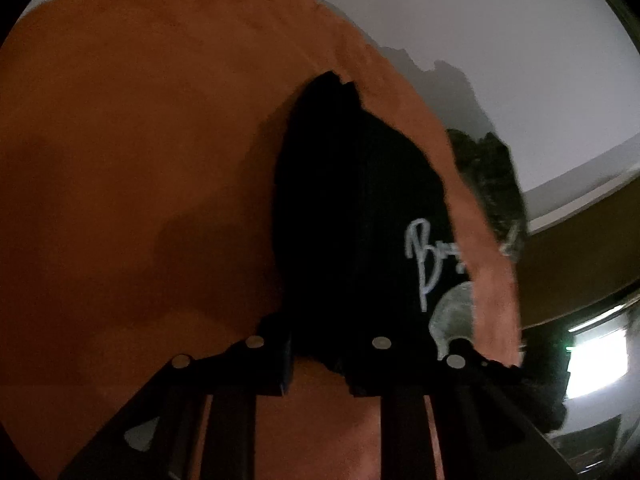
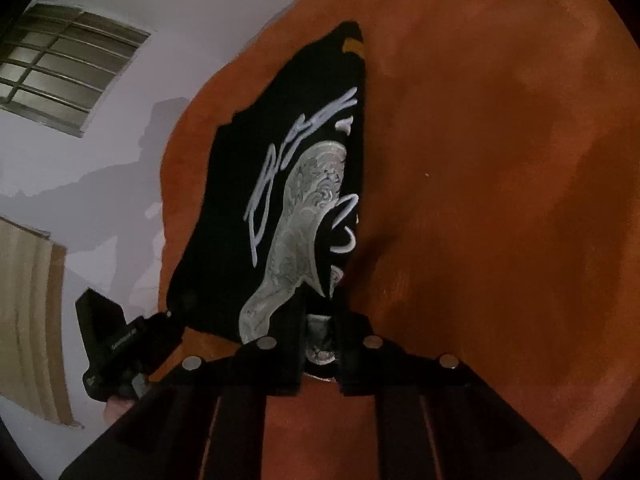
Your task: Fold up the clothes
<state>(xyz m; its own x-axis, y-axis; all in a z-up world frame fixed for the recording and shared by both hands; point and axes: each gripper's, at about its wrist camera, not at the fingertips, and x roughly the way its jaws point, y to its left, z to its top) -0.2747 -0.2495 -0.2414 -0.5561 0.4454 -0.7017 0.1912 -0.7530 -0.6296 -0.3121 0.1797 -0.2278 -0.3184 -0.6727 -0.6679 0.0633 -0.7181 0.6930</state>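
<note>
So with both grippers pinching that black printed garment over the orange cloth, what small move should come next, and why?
Probably draw the two grippers apart to pull the held edge taut. The left gripper and right gripper each clamp the black garment, which hangs bunched above the orange cloth; straightening it should make a clean fold easier.

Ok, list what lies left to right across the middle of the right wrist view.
Barred window → white wall → black printed garment → orange cloth.

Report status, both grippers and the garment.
Left gripper and right gripper both shut on the black printed garment. Garment over the orange surface. Nothing obstructing.
</note>
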